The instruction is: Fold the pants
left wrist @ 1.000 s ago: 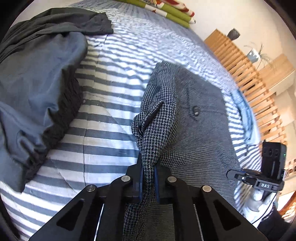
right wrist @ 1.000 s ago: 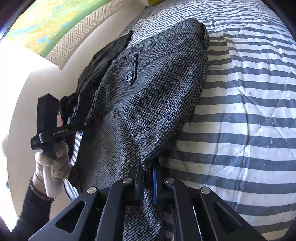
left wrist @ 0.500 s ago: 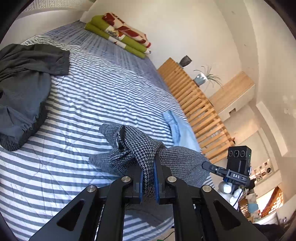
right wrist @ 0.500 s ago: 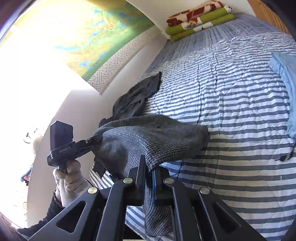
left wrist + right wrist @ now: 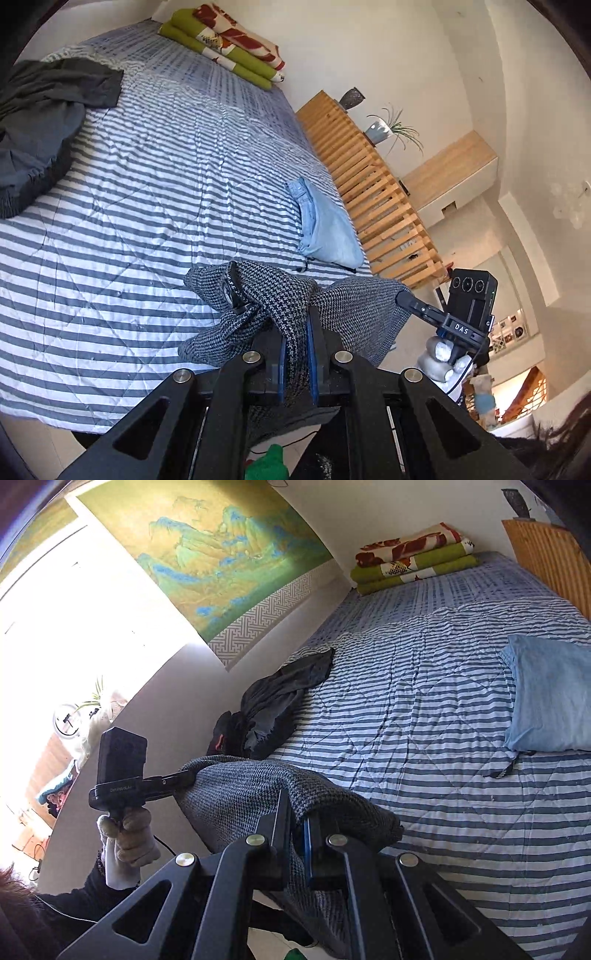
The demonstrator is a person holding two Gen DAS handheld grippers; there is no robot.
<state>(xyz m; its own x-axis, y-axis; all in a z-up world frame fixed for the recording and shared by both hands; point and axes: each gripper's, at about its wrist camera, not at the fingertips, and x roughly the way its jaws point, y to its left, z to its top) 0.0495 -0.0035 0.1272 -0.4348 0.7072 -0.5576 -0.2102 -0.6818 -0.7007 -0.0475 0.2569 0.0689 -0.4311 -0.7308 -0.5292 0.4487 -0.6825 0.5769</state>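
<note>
The grey houndstooth pants hang in the air above the near edge of the striped bed, held at two points of the waistband. My left gripper is shut on one bunched corner of the pants, by a button. The right gripper is shut on the other corner of the pants. Each view shows the other gripper clamped on the stretched cloth: the right one and the left one. The legs drop out of sight below.
A folded light-blue garment lies at the bed's right side. A dark grey heap of clothes sits at the left by the wall. Folded green and red blankets lie at the far end. A wooden slatted bench runs along the right.
Both grippers have lifted the pants off the bed and drawn them back toward its near edge. The pants, spread flat on the cover a second ago, now hang between the two grippers.
</note>
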